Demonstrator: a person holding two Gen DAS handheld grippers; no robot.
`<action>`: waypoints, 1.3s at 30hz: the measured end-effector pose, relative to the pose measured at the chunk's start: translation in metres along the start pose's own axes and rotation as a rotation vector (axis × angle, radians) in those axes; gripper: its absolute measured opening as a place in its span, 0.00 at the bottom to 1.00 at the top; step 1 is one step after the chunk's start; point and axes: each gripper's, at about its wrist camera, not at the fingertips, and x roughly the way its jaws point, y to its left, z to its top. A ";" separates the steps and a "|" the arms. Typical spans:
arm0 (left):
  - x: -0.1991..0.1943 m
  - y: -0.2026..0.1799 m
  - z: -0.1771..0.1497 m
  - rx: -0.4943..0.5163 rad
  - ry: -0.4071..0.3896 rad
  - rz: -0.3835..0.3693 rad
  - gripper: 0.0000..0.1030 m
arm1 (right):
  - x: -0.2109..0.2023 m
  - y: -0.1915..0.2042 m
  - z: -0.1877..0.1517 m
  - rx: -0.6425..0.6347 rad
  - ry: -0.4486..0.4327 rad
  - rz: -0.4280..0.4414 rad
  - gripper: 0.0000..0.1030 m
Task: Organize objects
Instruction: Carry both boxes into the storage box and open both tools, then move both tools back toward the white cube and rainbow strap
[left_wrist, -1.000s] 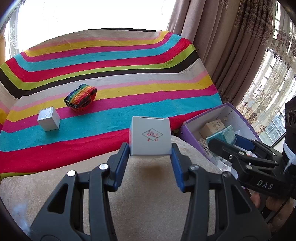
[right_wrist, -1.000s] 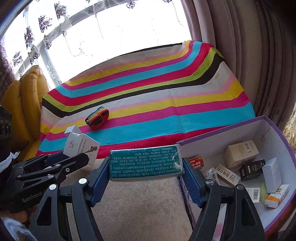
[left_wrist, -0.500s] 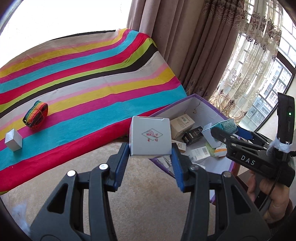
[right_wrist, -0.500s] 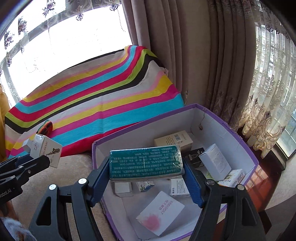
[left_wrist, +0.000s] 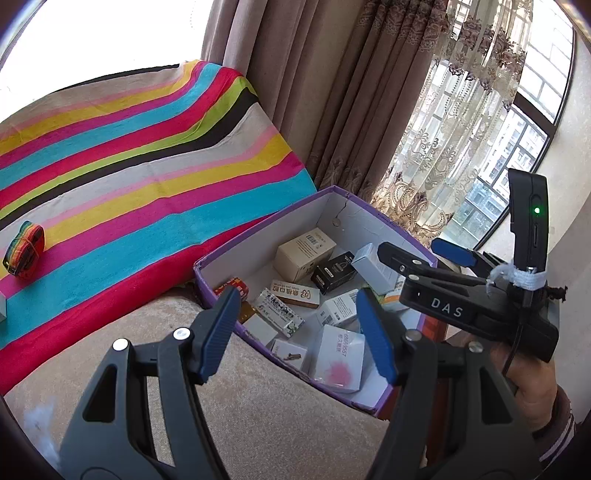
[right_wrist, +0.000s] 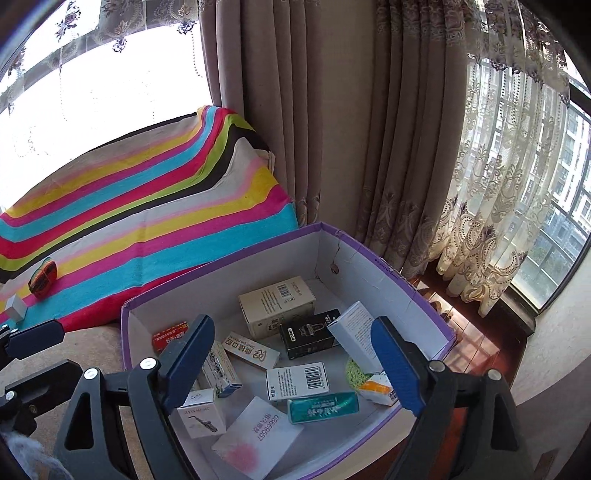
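Both claws hung released and empty as we held them over the purple-rimmed box (right_wrist: 424, 295): the left gripper (left_wrist: 295, 332) at lower centre of the left wrist view, the right gripper (right_wrist: 291, 362) at lower centre of the right wrist view, each with blue pads spread wide.

Half a second earlier we had the white saxophone carton clamped in the left claw and the teal packet in the right. Both had since landed inside the box.

The teal packet (right_wrist: 323, 407) lay flat at the lower centre of the right wrist frame, its long axis running left to right and tilted slightly up toward the right, glossy green-blue with pale lettering. The white saxophone carton (right_wrist: 201, 412) stood just beside it at lower left, printed face toward the camera, touching a white card with a pink smudge (right_wrist: 256, 439).

Other small cartons crowded the box floor, among them a black carton (right_wrist: 308, 334) and a beige barcoded carton (right_wrist: 277, 306).

Outside, on the striped cloth (left_wrist: 129, 177), a rainbow strap bundle (left_wrist: 23, 254) sat at the left edge of the left wrist frame.
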 end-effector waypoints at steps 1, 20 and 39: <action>-0.001 0.003 -0.001 -0.008 -0.001 0.001 0.67 | 0.001 0.001 0.000 -0.001 0.003 0.004 0.85; -0.025 0.057 -0.009 -0.123 0.003 0.115 0.67 | -0.001 0.052 0.000 -0.103 0.035 0.078 0.85; -0.064 0.145 -0.024 -0.313 -0.024 0.208 0.70 | -0.004 0.124 -0.009 -0.238 0.075 0.159 0.85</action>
